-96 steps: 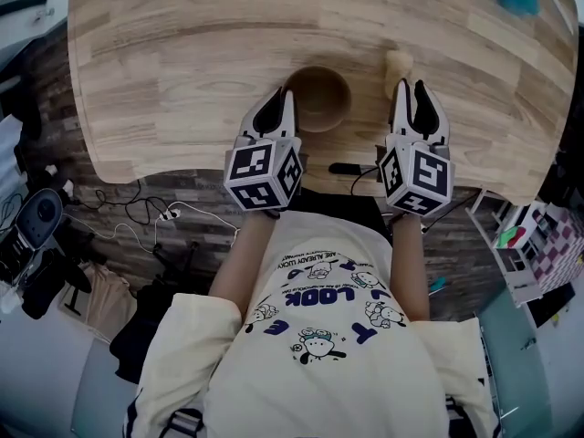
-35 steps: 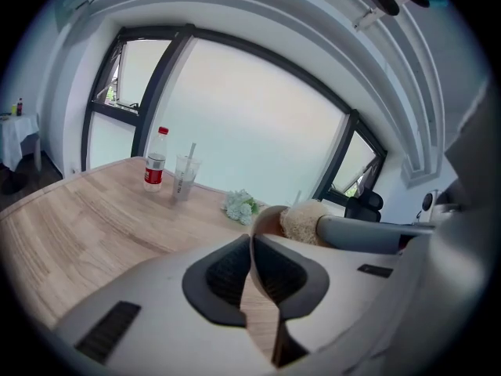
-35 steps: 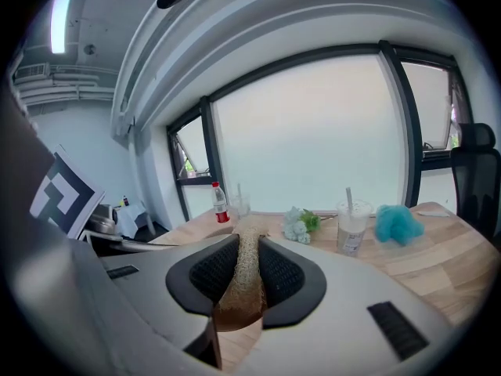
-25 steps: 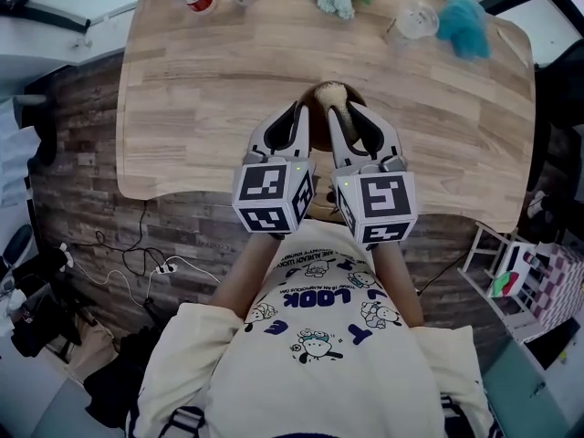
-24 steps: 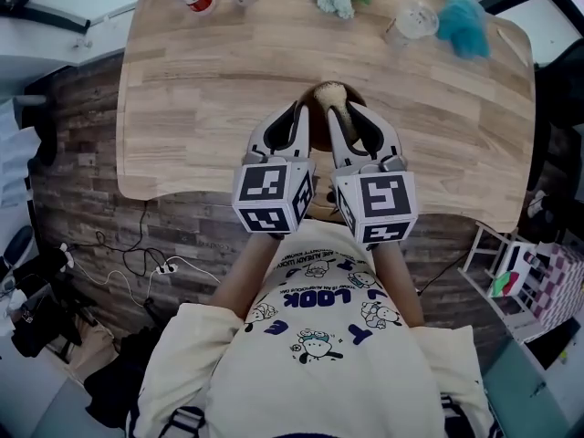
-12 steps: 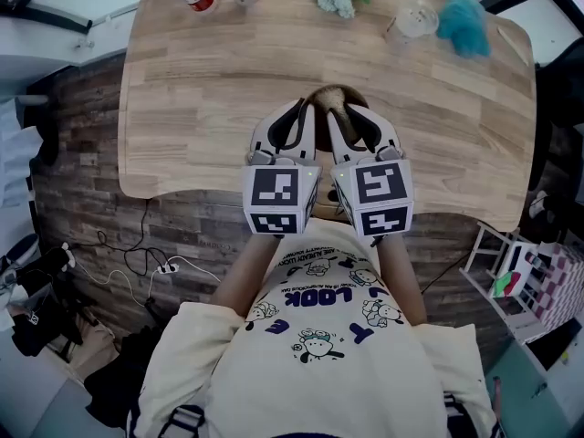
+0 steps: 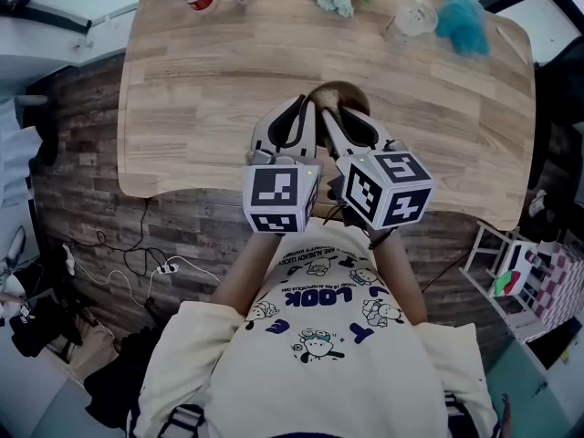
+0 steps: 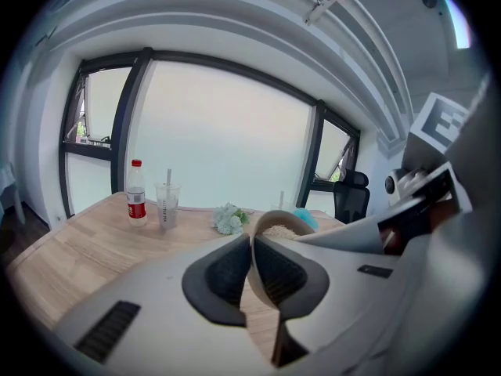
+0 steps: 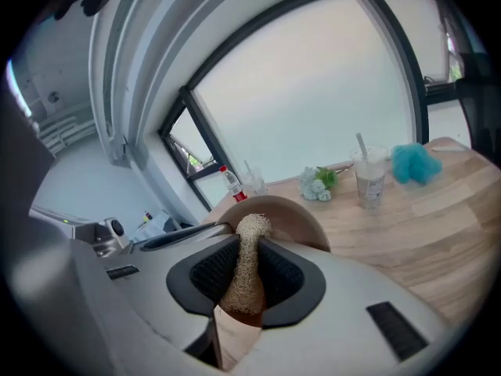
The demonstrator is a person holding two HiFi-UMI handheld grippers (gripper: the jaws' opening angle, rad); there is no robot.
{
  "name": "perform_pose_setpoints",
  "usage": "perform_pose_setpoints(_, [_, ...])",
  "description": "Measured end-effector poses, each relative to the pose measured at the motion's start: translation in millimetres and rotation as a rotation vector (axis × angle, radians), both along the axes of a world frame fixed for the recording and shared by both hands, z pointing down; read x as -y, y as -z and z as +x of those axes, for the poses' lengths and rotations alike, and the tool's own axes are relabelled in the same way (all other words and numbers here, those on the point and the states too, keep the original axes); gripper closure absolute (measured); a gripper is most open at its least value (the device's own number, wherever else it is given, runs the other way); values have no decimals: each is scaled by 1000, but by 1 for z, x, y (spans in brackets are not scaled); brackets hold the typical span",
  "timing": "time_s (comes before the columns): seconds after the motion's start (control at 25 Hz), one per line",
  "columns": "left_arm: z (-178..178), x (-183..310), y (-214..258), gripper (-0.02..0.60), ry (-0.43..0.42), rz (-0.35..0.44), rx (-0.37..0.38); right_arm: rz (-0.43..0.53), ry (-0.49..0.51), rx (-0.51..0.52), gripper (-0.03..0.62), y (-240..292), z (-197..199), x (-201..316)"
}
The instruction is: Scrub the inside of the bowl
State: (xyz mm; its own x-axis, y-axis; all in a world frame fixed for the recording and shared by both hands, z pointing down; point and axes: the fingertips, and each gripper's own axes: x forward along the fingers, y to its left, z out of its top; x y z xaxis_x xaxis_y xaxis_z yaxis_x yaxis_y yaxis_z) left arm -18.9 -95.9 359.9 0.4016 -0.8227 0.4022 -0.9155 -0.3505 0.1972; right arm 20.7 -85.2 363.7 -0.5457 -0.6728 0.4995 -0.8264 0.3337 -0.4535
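The right claw (image 9: pixel 244 274) has its black ribbed pads (image 9: pixel 210 276) pressed on a tan, fibrous loofah scrubber (image 9: pixel 249 237), which stands upright between them. The scrubber's rounded end sits within the mouth of a brown wooden bowl (image 9: pixel 293 214) tipped toward the camera. Beyond, on the pale wooden bench (image 9: pixel 423 233), stand a clear cup with a straw (image 9: pixel 369 180), a teal puff (image 9: pixel 413 163), white-and-green flowers (image 9: pixel 317 183) and a red-labelled bottle (image 9: pixel 231 185).
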Motion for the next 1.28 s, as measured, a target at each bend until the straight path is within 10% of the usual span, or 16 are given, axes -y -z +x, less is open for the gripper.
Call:
perform_pose_setpoints(0.48, [2, 0, 1, 534, 15, 20, -31, -87, -154, 520, 525, 36, -9, 13])
perform_pose_setpoints(0.64, [2, 1, 5, 534, 19, 28, -35, -206, -256, 534, 525, 7, 11, 6])
perform_pose_setpoints(1.28, [-15, 3, 3, 534, 58, -21, -38, -1, 103, -140, 528, -10, -5, -5])
